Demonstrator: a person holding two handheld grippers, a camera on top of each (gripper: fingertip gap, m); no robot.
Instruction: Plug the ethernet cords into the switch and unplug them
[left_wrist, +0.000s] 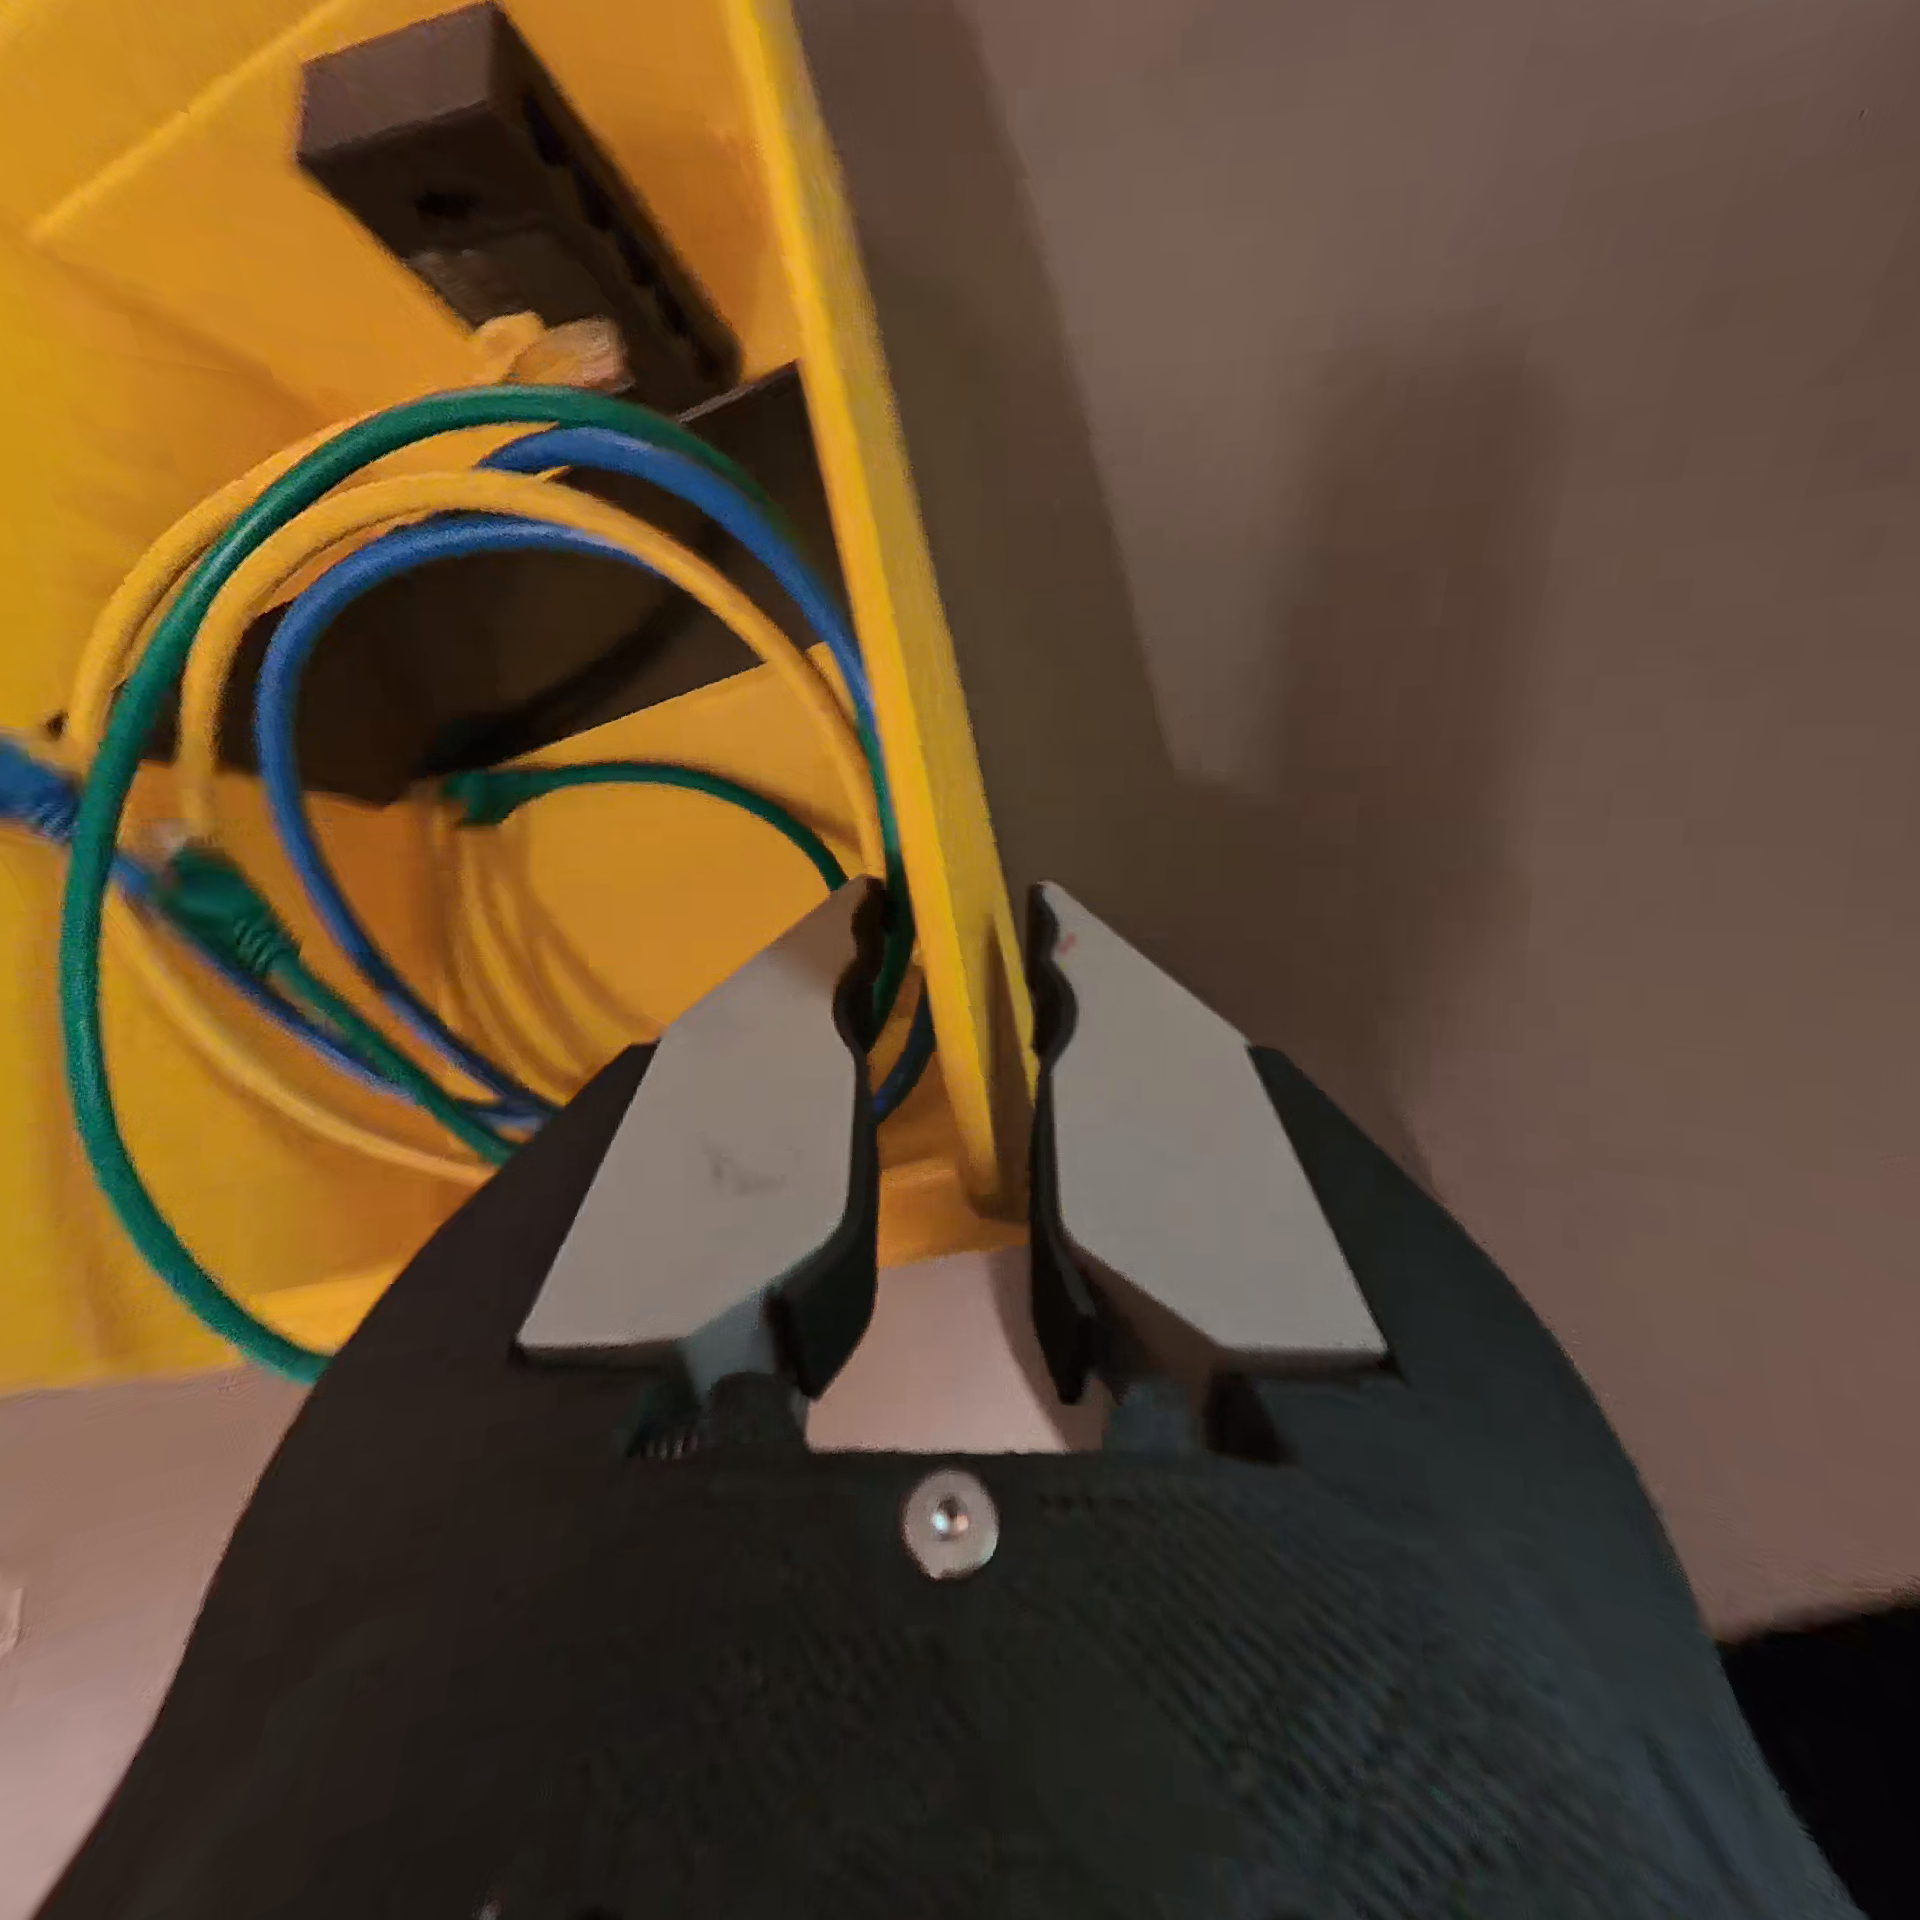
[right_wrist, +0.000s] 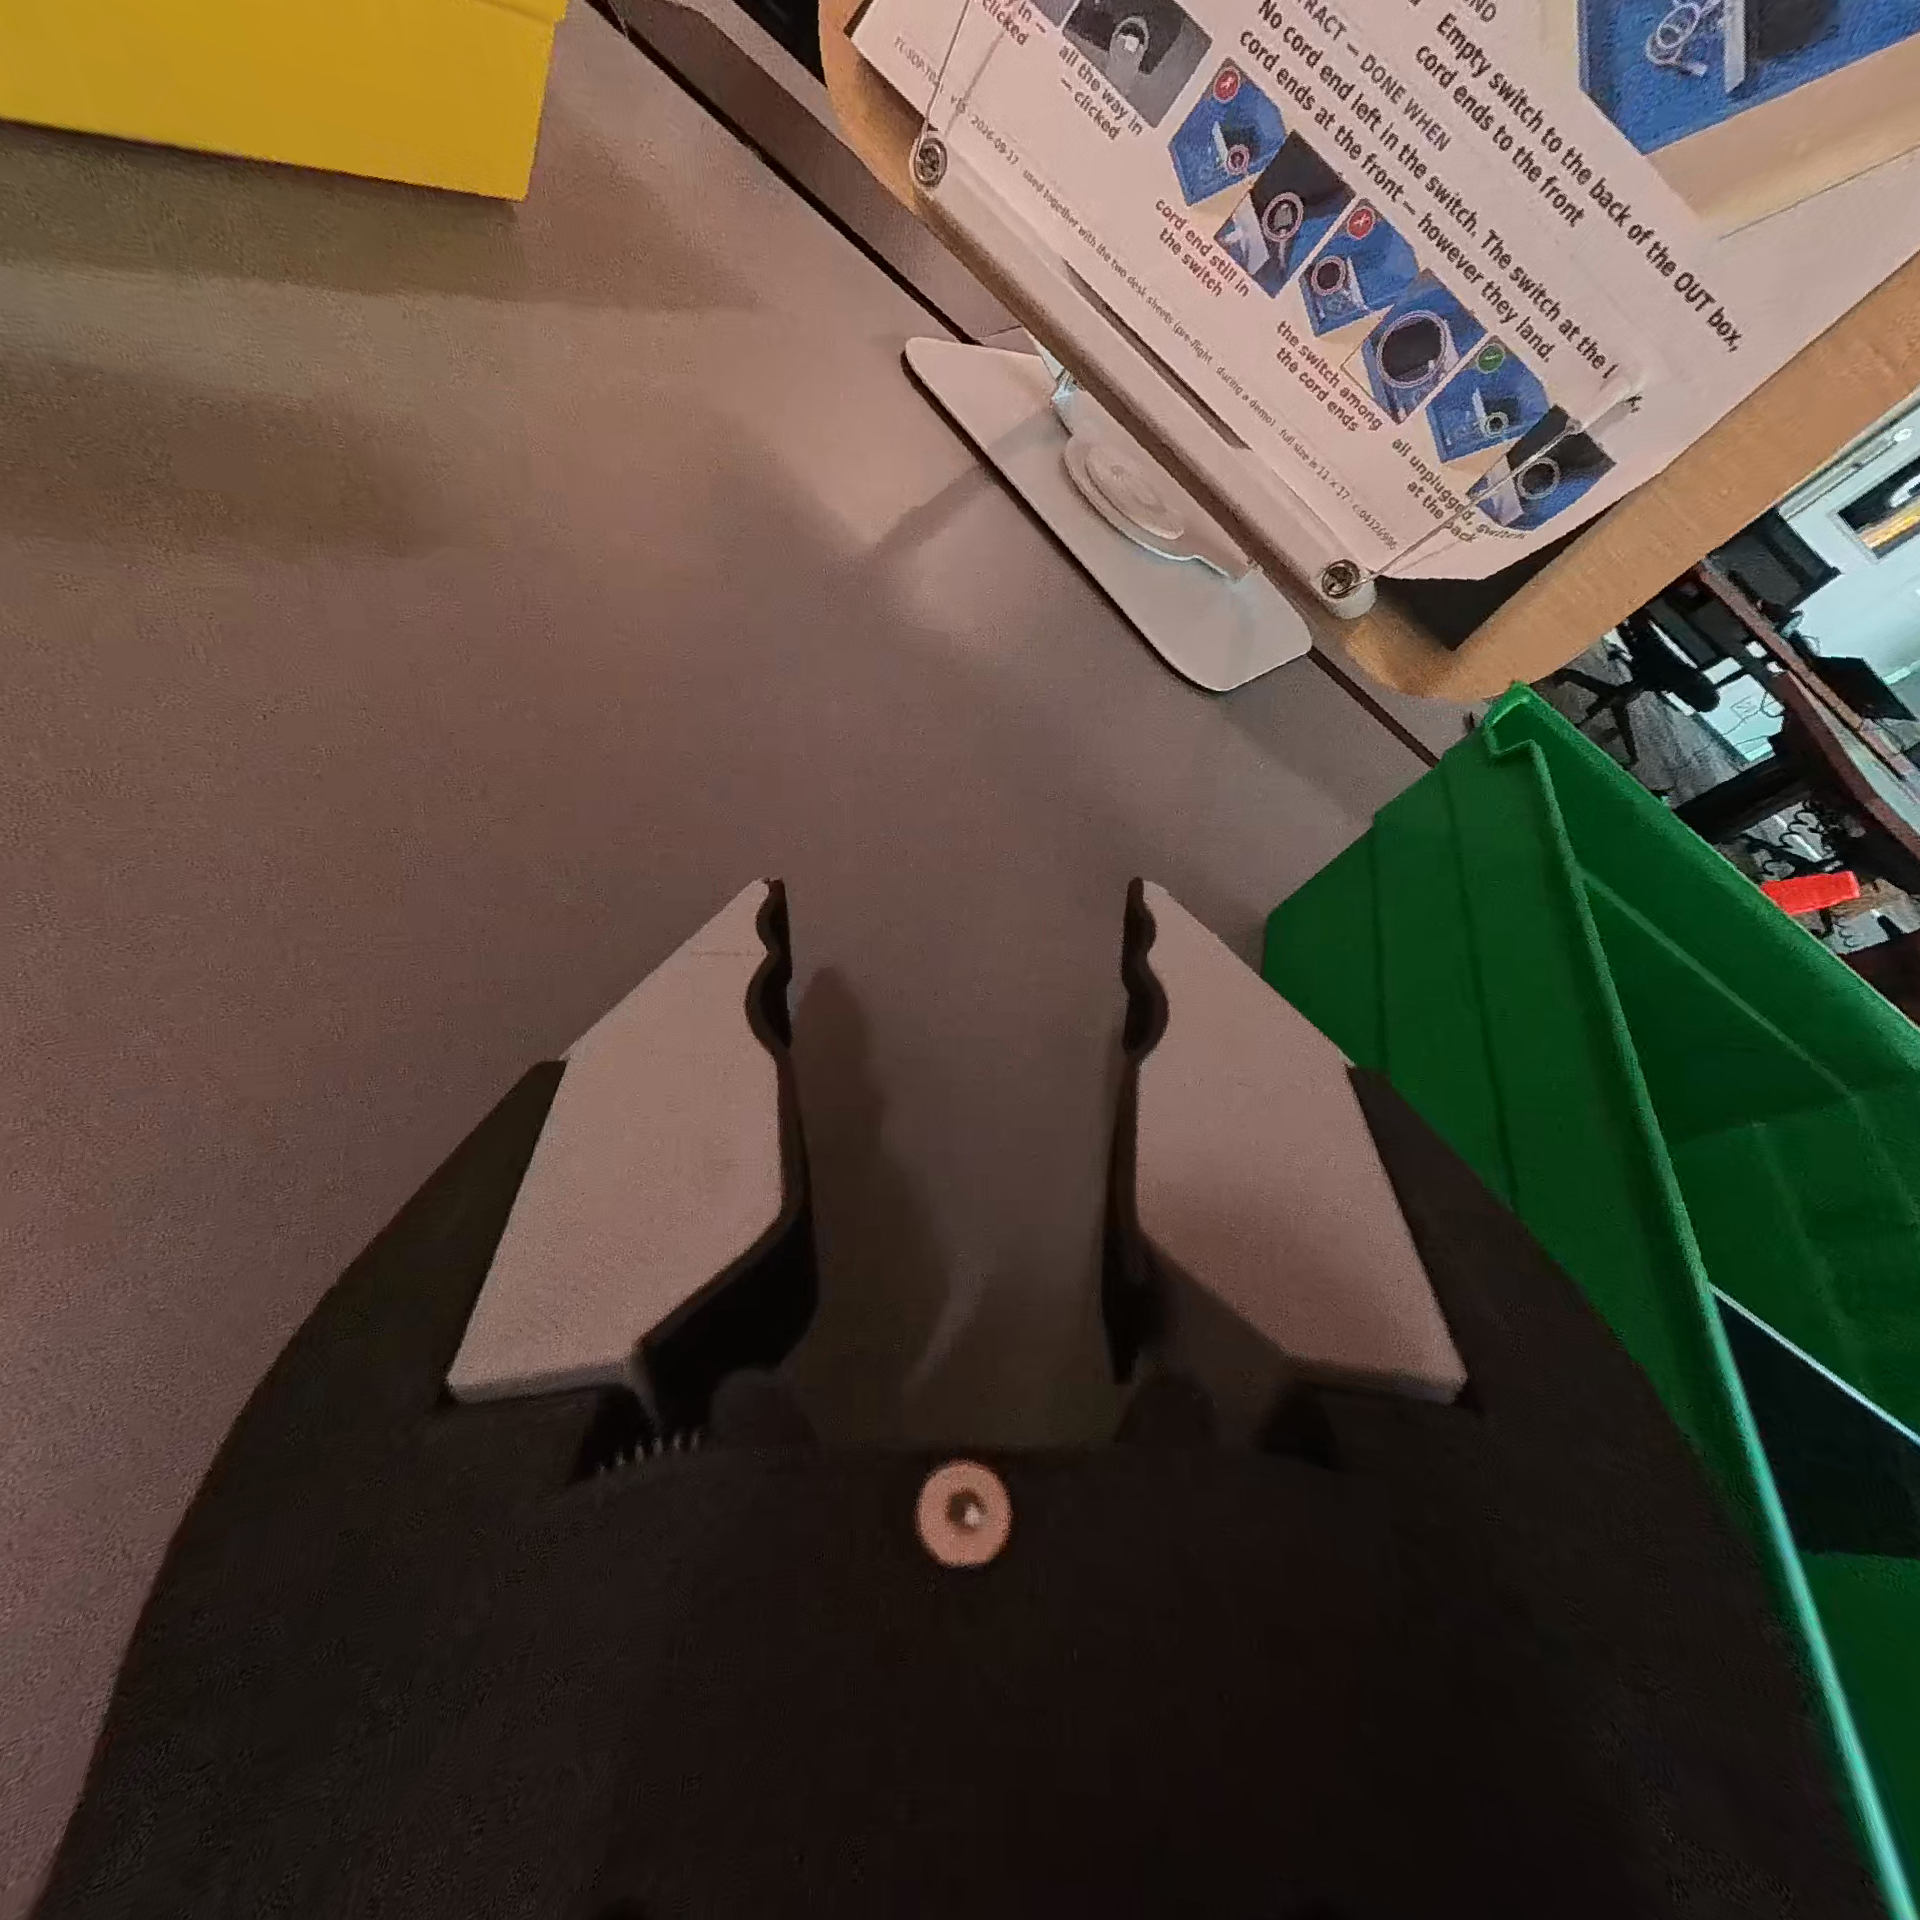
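Observation:
In the left wrist view a yellow bin (left_wrist: 644, 914) holds a black switch (left_wrist: 499, 197) at the back, with its ports along one side. A second dark block (left_wrist: 499, 665) lies below it. Green (left_wrist: 94, 997), blue (left_wrist: 281, 748) and yellow (left_wrist: 727, 582) ethernet cords loop in the bin. A yellow plug (left_wrist: 551, 348) sits at the switch's end, and a green plug (left_wrist: 478, 795) at the dark block. Another green plug (left_wrist: 223, 909) lies loose. My left gripper (left_wrist: 945, 914) straddles the bin's side wall (left_wrist: 904, 623), its jaws narrowly apart. My right gripper (right_wrist: 956, 904) is open and empty above the grey table (right_wrist: 468, 623).
A green bin (right_wrist: 1538, 1039) stands right of my right gripper. The yellow bin's corner (right_wrist: 291, 94) shows at the upper left of the right wrist view. A board with an instruction sheet (right_wrist: 1403, 260) stands on a white base (right_wrist: 1164, 582) at the table's back.

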